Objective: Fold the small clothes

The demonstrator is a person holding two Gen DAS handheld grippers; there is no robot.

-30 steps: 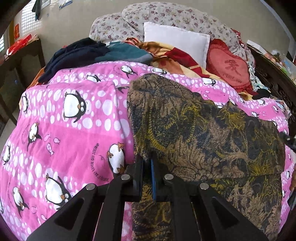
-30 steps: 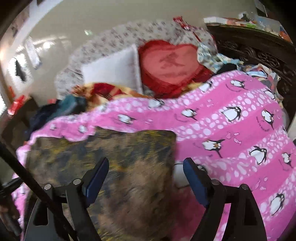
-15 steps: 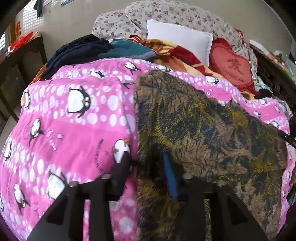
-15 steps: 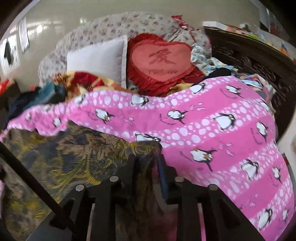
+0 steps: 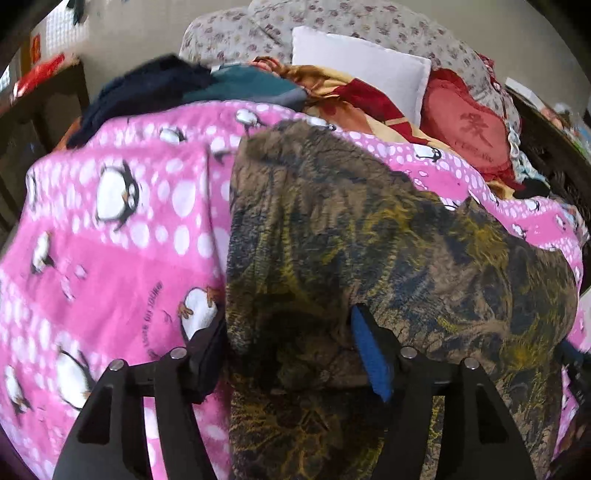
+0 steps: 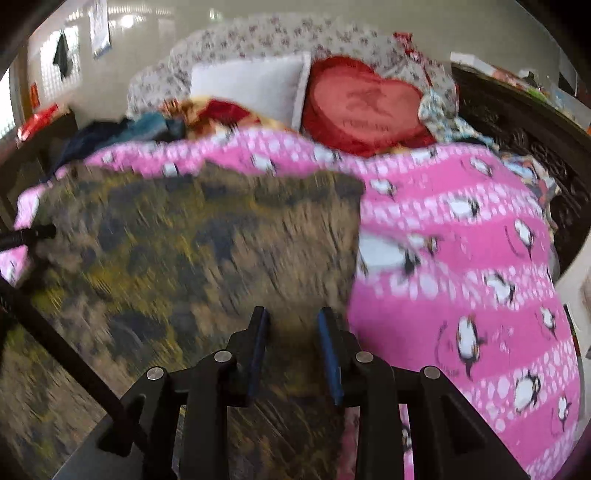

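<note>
- Garment [image 5: 369, 240] first: I see a brown, olive-yellow and dark-patterned piece of clothing lying spread on the pink penguin-print blanket [image 5: 110, 229] that covers the bed.
- From my left wrist camera, the garment runs from near the blanket's far edge down to the bottom of the frame, with its left edge lying straight along the blanket.
- My left gripper [image 5: 288, 339] sits over the garment's near left part with its fingers spread wide; the left finger [image 5: 207, 350] is at the garment's left edge over the blanket, and the blue-padded right finger [image 5: 369, 358] rests over the fabric.
- Cloth bulges between those two fingers, but nothing is pinched there.
- From my right wrist camera, the garment [image 6: 184, 258] is heavily blurred; its right edge ends just beside the pink blanket [image 6: 461, 258].
- My right gripper [image 6: 293, 350] is over the garment's near right part, fingers parted with a moderate gap and fabric showing between the blue pads; I cannot tell whether the pads touch the cloth.
- At the head of the bed I see a white pillow [image 5: 362, 70], a red heart-shaped cushion [image 5: 469, 129] just to its right, and a floral quilt [image 5: 332, 22] behind both.
- Dark blue and teal clothes [image 5: 177, 88] are piled at the far left, beyond the blanket.
</note>
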